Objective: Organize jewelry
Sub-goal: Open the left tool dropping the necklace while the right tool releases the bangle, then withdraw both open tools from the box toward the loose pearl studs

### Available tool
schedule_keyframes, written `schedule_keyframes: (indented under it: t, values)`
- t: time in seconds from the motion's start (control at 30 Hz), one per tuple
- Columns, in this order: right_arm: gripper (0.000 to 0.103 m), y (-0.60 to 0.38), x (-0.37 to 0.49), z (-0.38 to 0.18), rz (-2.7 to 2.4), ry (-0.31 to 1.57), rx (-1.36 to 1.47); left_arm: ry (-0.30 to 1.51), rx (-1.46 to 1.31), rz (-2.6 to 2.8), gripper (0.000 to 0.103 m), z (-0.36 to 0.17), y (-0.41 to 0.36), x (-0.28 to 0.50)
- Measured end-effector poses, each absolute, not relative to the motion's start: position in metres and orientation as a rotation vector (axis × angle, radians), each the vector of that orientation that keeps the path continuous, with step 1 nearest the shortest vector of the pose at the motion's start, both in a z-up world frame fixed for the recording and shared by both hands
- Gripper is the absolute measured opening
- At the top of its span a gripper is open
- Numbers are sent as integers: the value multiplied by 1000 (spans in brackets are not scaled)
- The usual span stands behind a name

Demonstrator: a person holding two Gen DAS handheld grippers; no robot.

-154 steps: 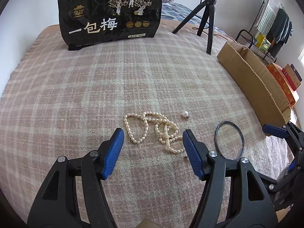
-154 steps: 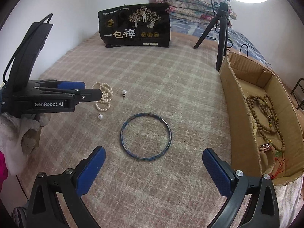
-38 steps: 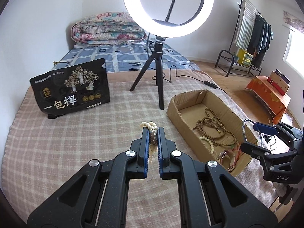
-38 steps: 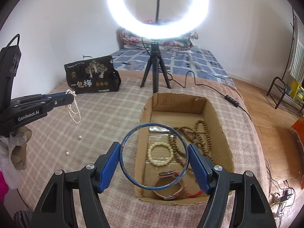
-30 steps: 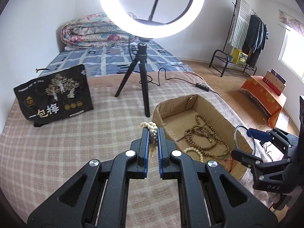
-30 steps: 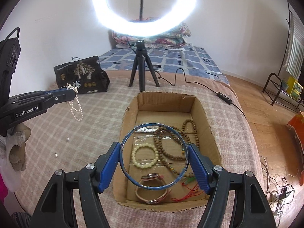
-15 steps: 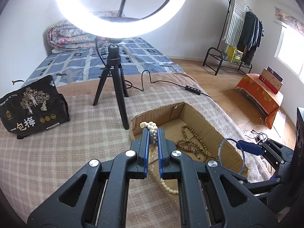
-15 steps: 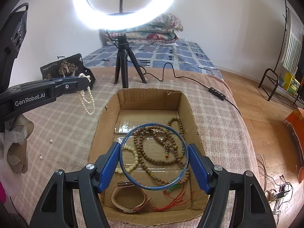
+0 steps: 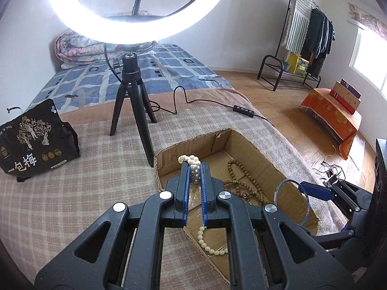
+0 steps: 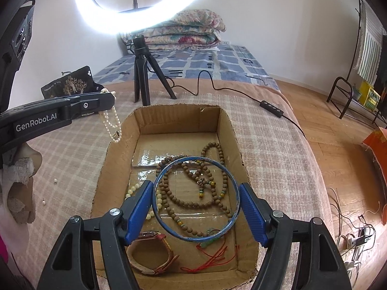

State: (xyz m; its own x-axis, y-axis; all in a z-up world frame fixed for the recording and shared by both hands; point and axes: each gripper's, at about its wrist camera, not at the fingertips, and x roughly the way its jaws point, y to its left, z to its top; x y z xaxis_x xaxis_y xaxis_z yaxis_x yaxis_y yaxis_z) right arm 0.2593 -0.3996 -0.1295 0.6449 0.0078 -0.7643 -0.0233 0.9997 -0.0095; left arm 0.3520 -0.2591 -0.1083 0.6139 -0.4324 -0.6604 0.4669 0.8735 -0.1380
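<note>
My left gripper [image 9: 194, 169] is shut on a white pearl necklace [image 9: 191, 160], held above the near left wall of the open cardboard box [image 9: 244, 142]. From the right wrist view the necklace [image 10: 111, 123] hangs from the left gripper [image 10: 110, 101] just outside the box's left wall [image 10: 113, 149]. My right gripper [image 10: 196, 199] is shut on a blue bangle [image 10: 197, 238], held flat above the box floor. The bangle [image 9: 306, 204] also shows in the left wrist view. In the box lie brown wooden bead strings [image 10: 217, 149], a pale bead bracelet [image 10: 131, 189] and a leather watch strap [image 10: 147, 258].
A ring light on a black tripod [image 9: 131, 101] stands on the checked blanket just behind the box, its cable [image 10: 271, 106] trailing right. A black snack bag [image 9: 33, 142] stands at the left. Loose pearls [image 10: 55, 180] lie on the blanket left of the box.
Both grippers have moved toward the box with their loads. The pearl necklace now hangs by the box's left wall and the bangle is over the box floor.
</note>
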Motion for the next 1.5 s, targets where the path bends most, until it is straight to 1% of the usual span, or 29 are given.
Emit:
schedule_keyframes:
  t: [0.2,0.23,0.27,0.3,0.37,0.43,0.53,0.63,1.1,1.5]
  values:
    - [76,-398,258,-131,14,873,-26,742,47,-515,6,-107,-260,351]
    - [80,-397,258,-131,12,872,-31,744,46,-514,6,-107,-259,351]
    - [84,-395,257,-130,9,870,-38,745,45,-514,9,-107,-259,351]
    - [85,-394,257,-130,7,867,-43,745,43,-514,14,-107,-259,351]
    - [85,-392,256,-130,3,866,-51,736,39,-513,48,-106,-259,350]
    - [86,-391,257,-131,-1,869,-57,714,39,-503,57,-104,-258,348]
    - [99,-389,255,-132,-16,864,-66,712,44,-502,63,-103,-258,346]
    - [103,-389,253,-130,-31,852,-62,712,44,-501,70,-103,-258,346]
    - [103,-386,244,-125,-66,862,-75,697,28,-501,72,-94,-247,335]
    - [103,-370,230,-104,-65,828,-84,655,19,-476,72,-68,-217,318]
